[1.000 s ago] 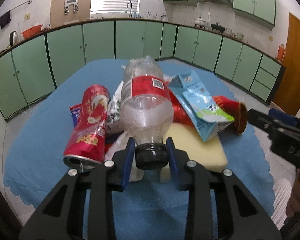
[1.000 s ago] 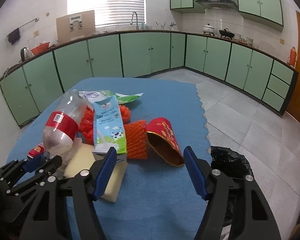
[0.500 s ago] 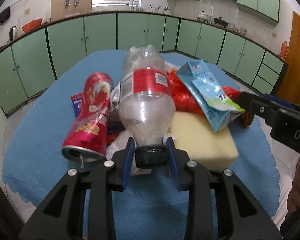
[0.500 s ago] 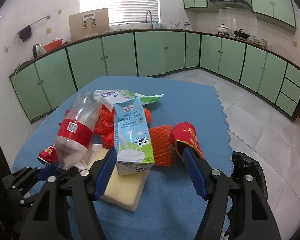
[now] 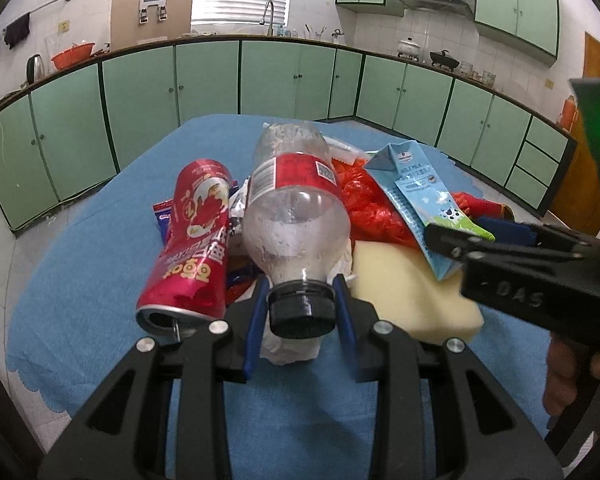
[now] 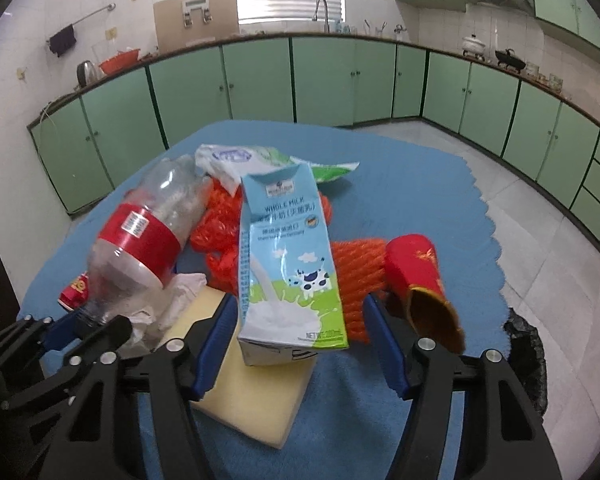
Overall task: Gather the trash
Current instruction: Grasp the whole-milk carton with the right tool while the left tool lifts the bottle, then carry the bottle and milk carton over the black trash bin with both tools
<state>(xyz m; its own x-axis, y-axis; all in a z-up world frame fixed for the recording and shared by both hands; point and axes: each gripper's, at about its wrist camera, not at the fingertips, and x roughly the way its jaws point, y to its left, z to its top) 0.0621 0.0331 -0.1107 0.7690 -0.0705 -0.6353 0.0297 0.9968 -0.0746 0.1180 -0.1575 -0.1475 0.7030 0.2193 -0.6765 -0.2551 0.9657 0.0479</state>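
A clear plastic bottle (image 5: 296, 208) with a red label lies tilted on the trash pile, and my left gripper (image 5: 301, 320) is shut on its black cap. A light blue milk carton (image 6: 288, 264) rests on a yellow foam block (image 6: 252, 392). My right gripper (image 6: 300, 340) straddles the carton's lower end. Its jaws are closing, but gaps still show between the blue pads (image 6: 220, 336) and the carton's sides. A red chip can (image 5: 196, 240) lies left of the bottle.
On the blue tablecloth (image 6: 400, 192) also lie a red paper cup (image 6: 420, 276), orange foam netting (image 6: 356, 276), a crumpled red bag (image 6: 220, 220), white tissue (image 6: 180, 292) and a white-green wrapper (image 6: 260, 160). A black trash bag (image 6: 528, 360) sits off the table's right edge.
My right gripper has swung left from the red cup to the milk carton, which now sits between its fingers. The left gripper has kept its hold on the bottle cap.
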